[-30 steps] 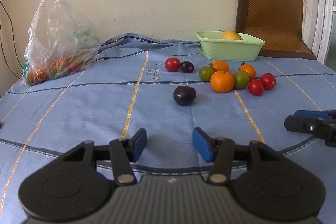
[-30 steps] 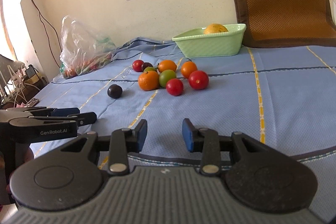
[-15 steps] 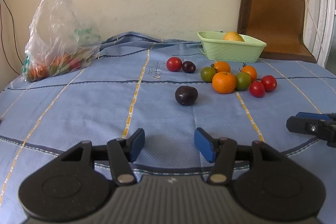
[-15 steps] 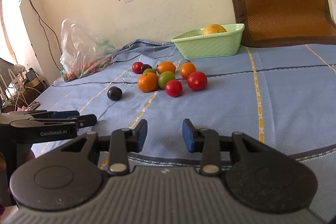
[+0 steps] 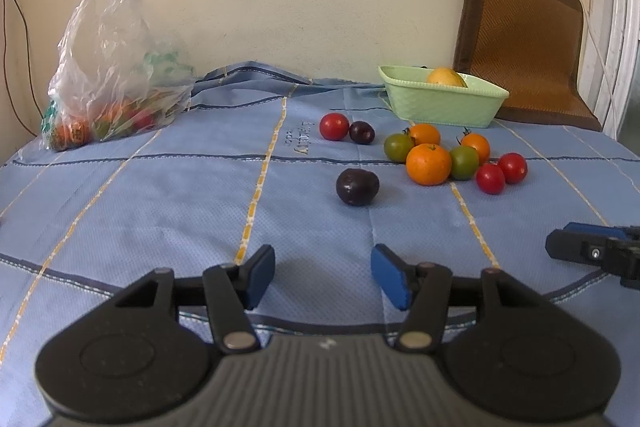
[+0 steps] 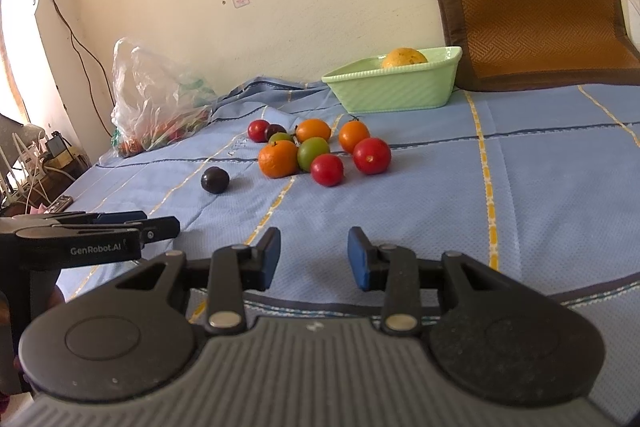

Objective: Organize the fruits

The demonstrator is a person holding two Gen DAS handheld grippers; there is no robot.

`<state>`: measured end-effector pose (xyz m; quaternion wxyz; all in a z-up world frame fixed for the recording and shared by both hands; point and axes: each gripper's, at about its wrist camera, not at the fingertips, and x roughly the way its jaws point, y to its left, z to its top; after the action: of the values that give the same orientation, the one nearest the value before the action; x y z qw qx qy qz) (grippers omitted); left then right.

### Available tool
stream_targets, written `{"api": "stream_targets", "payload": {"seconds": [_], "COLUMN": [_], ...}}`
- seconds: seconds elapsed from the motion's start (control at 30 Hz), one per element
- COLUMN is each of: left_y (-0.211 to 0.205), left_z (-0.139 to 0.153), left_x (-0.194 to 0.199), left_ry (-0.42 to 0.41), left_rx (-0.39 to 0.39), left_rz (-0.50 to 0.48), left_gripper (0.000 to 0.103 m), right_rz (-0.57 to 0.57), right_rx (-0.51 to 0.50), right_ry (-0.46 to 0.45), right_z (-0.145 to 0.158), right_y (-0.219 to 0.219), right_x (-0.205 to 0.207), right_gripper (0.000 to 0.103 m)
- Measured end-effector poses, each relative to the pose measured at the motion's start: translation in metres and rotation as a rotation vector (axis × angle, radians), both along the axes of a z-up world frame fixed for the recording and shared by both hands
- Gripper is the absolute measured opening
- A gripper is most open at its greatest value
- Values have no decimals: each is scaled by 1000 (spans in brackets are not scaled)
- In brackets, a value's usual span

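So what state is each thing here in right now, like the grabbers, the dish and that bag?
left hand-held gripper: open, empty
right hand-held gripper: open, empty
green dish: upright, one yellow-orange fruit inside
dark plum: loose on the blue cloth, apart from the cluster
plastic bag: slumped, holding produce

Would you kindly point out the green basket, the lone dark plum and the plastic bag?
green basket (image 5: 440, 107), left wrist view, front wall.
lone dark plum (image 5: 357, 187), left wrist view, middle of its skin.
plastic bag (image 6: 154, 99), right wrist view, crumpled side.
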<state>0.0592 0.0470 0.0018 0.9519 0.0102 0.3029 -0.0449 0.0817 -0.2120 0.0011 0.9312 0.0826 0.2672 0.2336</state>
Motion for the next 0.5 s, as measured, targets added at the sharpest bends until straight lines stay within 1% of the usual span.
{"api": "stream_targets", "payload": {"seconds": [0.17,0.3,0.4,0.5], "left_y": [4,11,12,10], "left_z": [1,4,9,15], "left_x": [0,8,16,28], "left_ry": [1,23,0,-17], "left_rx": [-24,-66,-41,-26], "left_rz": [5,0,10,-14], "left_gripper": [55,55,55,55], "right_rz": [2,17,39,68], "right_rx": [-8,-18,-41,-74], "right_ry": [-1,0,-13,-56], "right_z": [0,2,7,17], "right_y": [2,4,10,21], "right_x": [0,3,7,12], "right_gripper": [40,40,40,40]}}
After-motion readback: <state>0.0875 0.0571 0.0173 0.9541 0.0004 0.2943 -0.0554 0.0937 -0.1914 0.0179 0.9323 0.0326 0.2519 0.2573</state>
